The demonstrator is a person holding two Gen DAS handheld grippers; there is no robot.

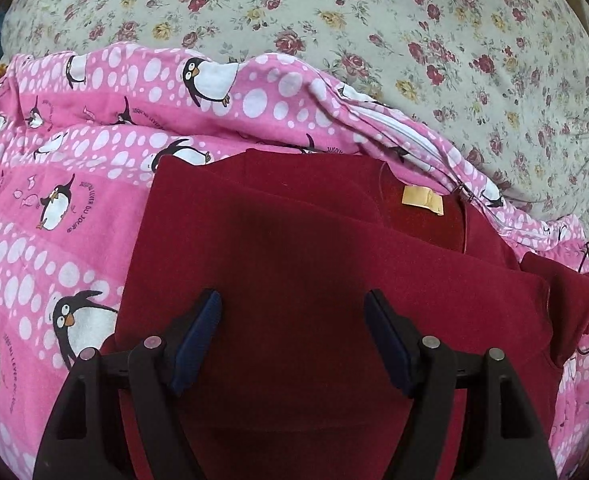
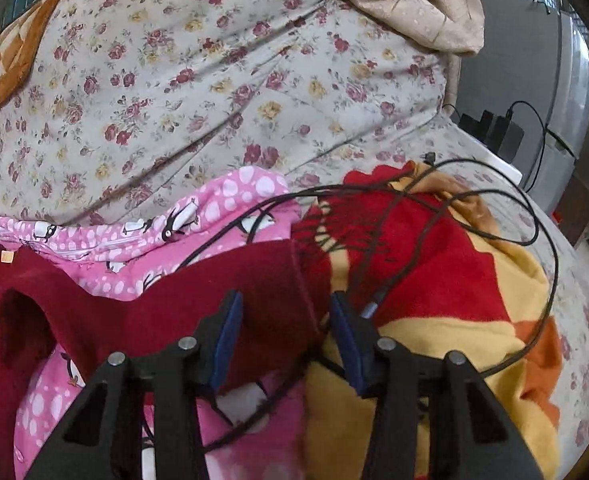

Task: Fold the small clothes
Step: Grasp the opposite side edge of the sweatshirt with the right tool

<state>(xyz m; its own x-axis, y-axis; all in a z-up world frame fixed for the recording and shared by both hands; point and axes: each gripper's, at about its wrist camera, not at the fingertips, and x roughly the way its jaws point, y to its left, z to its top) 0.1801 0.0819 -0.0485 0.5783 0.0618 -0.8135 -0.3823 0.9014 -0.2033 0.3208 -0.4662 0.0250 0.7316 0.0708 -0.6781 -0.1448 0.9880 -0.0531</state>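
Note:
A dark red top (image 1: pixel 294 264) lies on a pink penguin-print quilt (image 1: pixel 54 200), one side folded across its body, its yellow neck label (image 1: pixel 421 199) showing. My left gripper (image 1: pixel 292 304) is open and empty just above the folded body. In the right wrist view the red top (image 2: pixel 142 308) has one sleeve (image 2: pixel 254 280) stretched out to the right. My right gripper (image 2: pixel 286 304) is open, its blue-padded fingers (image 2: pixel 230 320) on either side of the sleeve end, not closed on it.
A floral bedsheet (image 1: pixel 414 40) covers the bed behind. A red, yellow and orange blanket (image 2: pixel 434 288) lies right of the sleeve with a black cable (image 2: pixel 494 196) looping over it. The pink quilt (image 2: pixel 222 208) bunches behind. Black boxes and cabinets (image 2: pixel 494 128) stand beyond the bed's right edge.

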